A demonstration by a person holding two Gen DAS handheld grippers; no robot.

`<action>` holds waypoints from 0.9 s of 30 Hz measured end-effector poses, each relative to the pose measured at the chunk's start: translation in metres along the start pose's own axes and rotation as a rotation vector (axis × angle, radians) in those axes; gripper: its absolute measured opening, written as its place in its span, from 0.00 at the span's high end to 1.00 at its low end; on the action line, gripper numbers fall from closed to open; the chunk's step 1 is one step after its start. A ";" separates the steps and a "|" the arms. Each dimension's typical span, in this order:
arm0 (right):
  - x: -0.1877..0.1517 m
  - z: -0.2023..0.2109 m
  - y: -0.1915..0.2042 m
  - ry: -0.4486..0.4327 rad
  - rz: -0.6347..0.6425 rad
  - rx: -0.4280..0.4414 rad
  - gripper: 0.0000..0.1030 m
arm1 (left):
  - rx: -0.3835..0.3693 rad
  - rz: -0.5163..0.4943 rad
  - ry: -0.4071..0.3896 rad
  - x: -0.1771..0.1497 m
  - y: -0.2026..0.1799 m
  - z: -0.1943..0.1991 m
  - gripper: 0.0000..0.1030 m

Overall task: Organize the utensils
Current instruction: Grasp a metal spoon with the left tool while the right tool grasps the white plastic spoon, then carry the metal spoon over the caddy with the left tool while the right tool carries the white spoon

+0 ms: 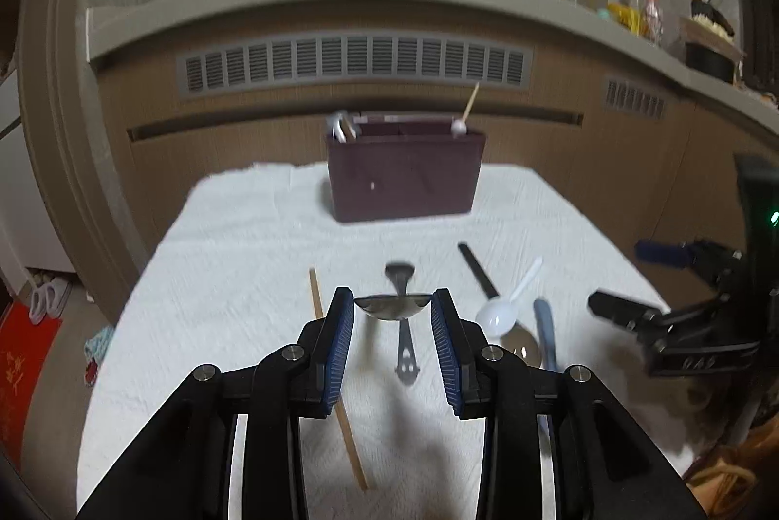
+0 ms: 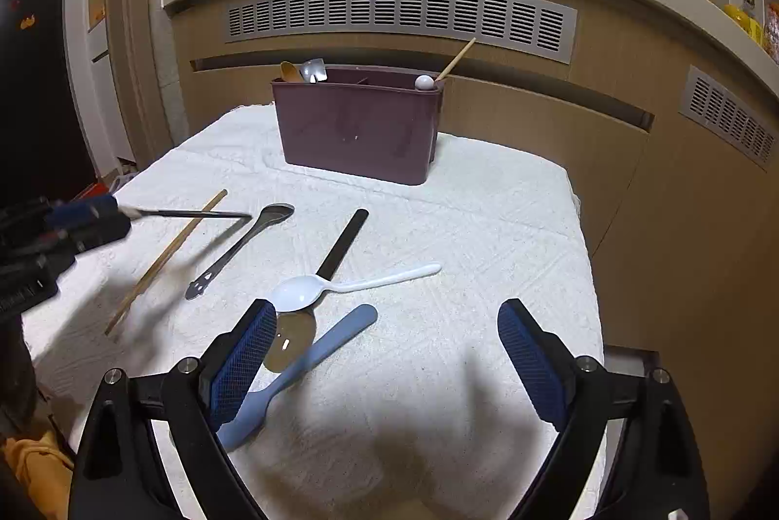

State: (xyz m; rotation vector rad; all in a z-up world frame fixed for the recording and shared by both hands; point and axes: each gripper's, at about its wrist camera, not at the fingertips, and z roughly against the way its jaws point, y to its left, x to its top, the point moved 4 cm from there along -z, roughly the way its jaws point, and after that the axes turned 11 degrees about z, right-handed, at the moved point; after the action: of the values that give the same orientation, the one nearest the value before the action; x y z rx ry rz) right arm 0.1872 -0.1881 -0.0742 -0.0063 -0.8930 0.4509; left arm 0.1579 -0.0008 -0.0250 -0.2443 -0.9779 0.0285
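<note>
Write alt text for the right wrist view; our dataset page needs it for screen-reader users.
The open right gripper hovers over a white cloth strewn with spoons and a chopstick; the left gripper holds a metal spoon before a maroon utensil caddy.

Left claw [image 1: 392,306]: matt black plastic arms, ribbed blue pads [image 1: 341,325]; polished metal spoon bowl [image 1: 392,308] between them, mirror-glossy. Beyond it, second metal spoon [image 1: 403,325], glossy. Left of claw: bare wood chopstick [image 1: 336,379], matt. Right: glossy white plastic spoon [image 1: 506,306]; smooth, pale blue, plastic-looking handle [image 1: 545,330]. Tabletop cloth [image 1: 243,257]: white, rough, quilted weave. Ahead: maroon plastic caddy [image 1: 404,174], smooth, slight sheen. Right claw [image 2: 387,325]: same black plastic, blue pads cross-hatched.
</note>
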 end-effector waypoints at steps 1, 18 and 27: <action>0.000 0.000 0.000 0.000 0.003 0.001 0.13 | -0.001 0.001 -0.012 0.004 0.001 0.002 0.67; 0.013 -0.041 0.046 0.087 0.488 0.256 0.32 | -0.017 0.069 -0.085 0.050 0.028 0.016 0.67; 0.022 -0.086 0.051 0.217 0.628 0.450 0.56 | -0.009 0.111 -0.082 0.058 0.053 0.014 0.67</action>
State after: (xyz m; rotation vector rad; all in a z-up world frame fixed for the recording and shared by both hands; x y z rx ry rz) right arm 0.2445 -0.1179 -0.1214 0.0766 -0.5455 1.2082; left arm 0.1839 0.0611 0.0184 -0.3076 -1.0452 0.1365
